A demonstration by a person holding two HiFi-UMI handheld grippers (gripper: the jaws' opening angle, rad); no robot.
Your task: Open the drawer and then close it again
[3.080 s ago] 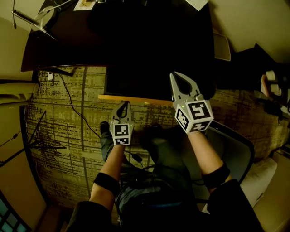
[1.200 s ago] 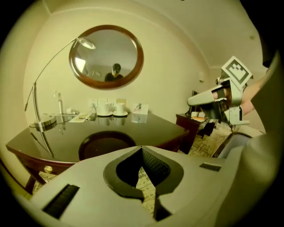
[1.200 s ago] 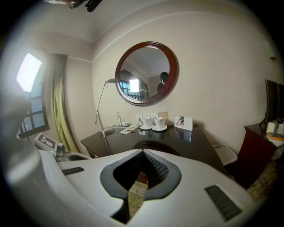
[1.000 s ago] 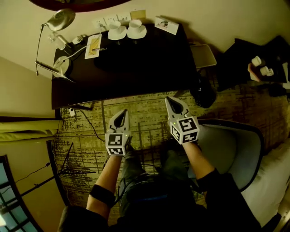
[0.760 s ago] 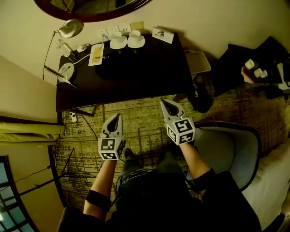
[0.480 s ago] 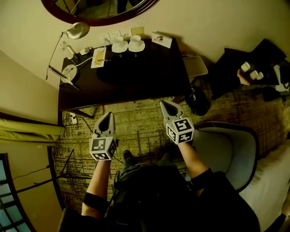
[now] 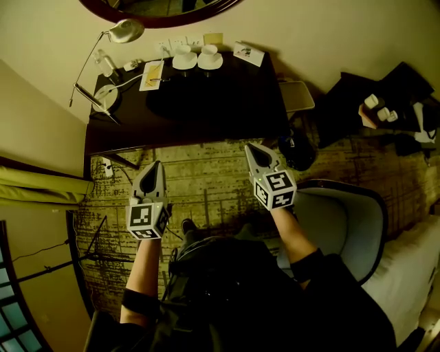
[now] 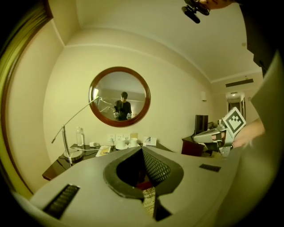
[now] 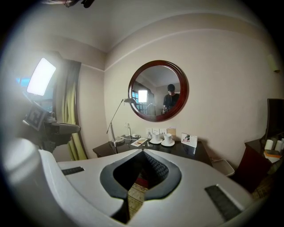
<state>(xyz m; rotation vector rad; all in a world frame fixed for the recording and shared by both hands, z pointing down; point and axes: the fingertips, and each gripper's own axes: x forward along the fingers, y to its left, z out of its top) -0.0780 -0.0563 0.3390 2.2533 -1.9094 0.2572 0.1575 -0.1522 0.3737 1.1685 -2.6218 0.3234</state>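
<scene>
As we stand back from the dark worktop point(image 7: 206, 103), the left tongs point(image 7: 157, 166) and the right tongs point(image 7: 249, 146) hang over the patterned carpet point(image 7: 206, 180). Both are pressed fully together with nothing between them, and neither is near any handle. The drawer sits under the worktop's near edge and does not show from above. Nothing juts out over the carpet, so we judge it to be shut.

By that reading both halves of the job are done, and this is the step back after closing. The next move calls for little: a look at whether the front sits flush. If it stands proud, a push with shut tongs would seat it.

Three seconds earlier a pale-edged drawer stood out from the near edge, with the right tongs just at its front and our view tight over it. Now that edge is gone and the whole worktop shows, with two cups point(image 7: 184, 60) at the far side, a lamp point(image 7: 124, 31) at the far left and a round mirror point(image 7: 158, 7) on the wall beyond. Over the last second the left tongs have risen and drifted left, well apart from the right ones, which have barely moved beside the chair point(image 7: 344, 220).
</scene>
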